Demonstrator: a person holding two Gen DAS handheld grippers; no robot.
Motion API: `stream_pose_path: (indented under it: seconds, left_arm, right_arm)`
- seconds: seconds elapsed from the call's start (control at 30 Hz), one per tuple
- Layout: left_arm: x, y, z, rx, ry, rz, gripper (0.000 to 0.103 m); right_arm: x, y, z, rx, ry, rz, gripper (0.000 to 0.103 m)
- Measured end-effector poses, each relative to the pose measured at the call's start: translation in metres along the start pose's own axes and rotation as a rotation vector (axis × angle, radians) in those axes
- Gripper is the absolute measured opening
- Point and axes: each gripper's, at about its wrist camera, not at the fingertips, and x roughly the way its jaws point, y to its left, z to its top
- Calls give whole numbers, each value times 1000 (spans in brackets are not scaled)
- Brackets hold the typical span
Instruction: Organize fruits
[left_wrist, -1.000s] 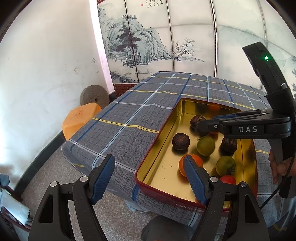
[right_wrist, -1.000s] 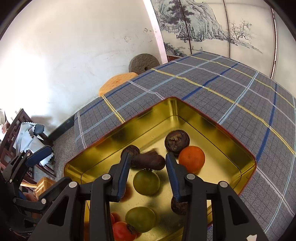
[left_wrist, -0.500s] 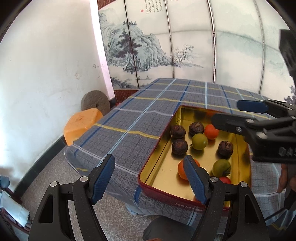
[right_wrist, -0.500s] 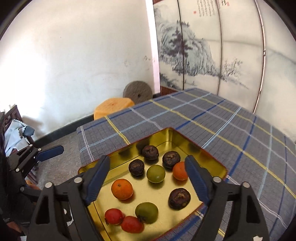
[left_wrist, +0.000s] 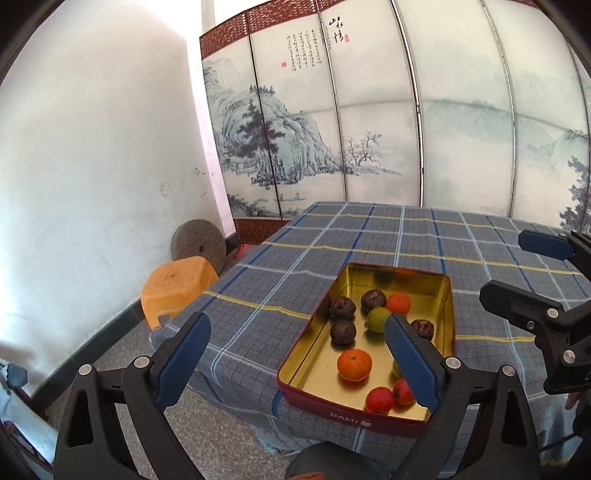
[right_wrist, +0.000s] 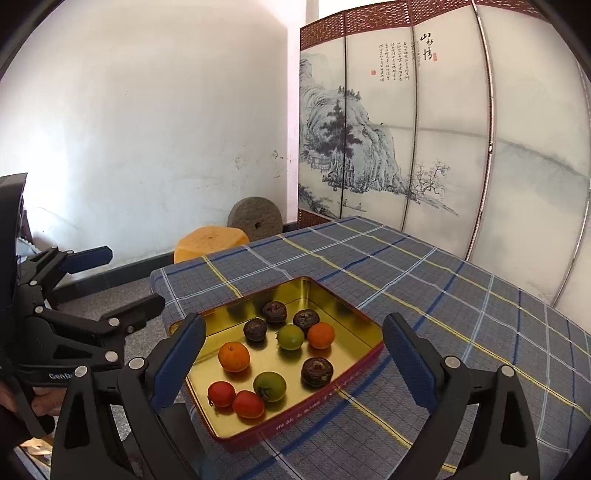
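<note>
Fruits sit in a gold-lined tin tray (right_wrist: 364, 325) w/ a red outer wall, which rests on a table under a grey-blue plaid cloth (right_wrist: 461, 295), near the table's corner. In the right wrist view we count ten pieces, all inside the tray: four dark wrinkled fruits, three grouped at the far end (right_wrist: 275, 311) and one (right_wrist: 317, 371) nearer the right wall; two orange ones, a larger (right_wrist: 233, 356) on the left and a smaller (right_wrist: 321, 335) beside the far group; two green ones, one mid-tray (right_wrist: 290, 336) and one closer to us (right_wrist: 270, 386); two red ones (right_wrist: 248, 404) touching each other at the near-left corner. We hold a gripper in each hand. The right gripper (right_wrist: 293, 365) hangs above the tray, its blue pads spread wide on either side of the tray in frame; its jaws are opening, w/ nothing between them. The left gripper (left_wrist: 297, 360) is likewise spread, jaws opening, nothing held; in its own view one pad sits over the cloth edge & the other overlaps the tray's near-right part, hiding some fruit. Each gripper shows at the edge of the other's view, apart from the tray. Beyond the table we see a white wall, a painted folding screen (right_wrist: 424, 129) w/ mountains & pines, an orange plastic stool (right_wrist: 208, 242) on the floor, & a round grey millstone (right_wrist: 255, 218) leaning at the wall.
</note>
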Motion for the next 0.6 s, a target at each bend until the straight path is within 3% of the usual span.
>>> stream_pose_path:
  seconds: [0.6]
  left_arm:
    - [-68,-13,16,22,-93,-26,101]
  right_arm:
    - [-63,-13,-9,18,-62,-27,98]
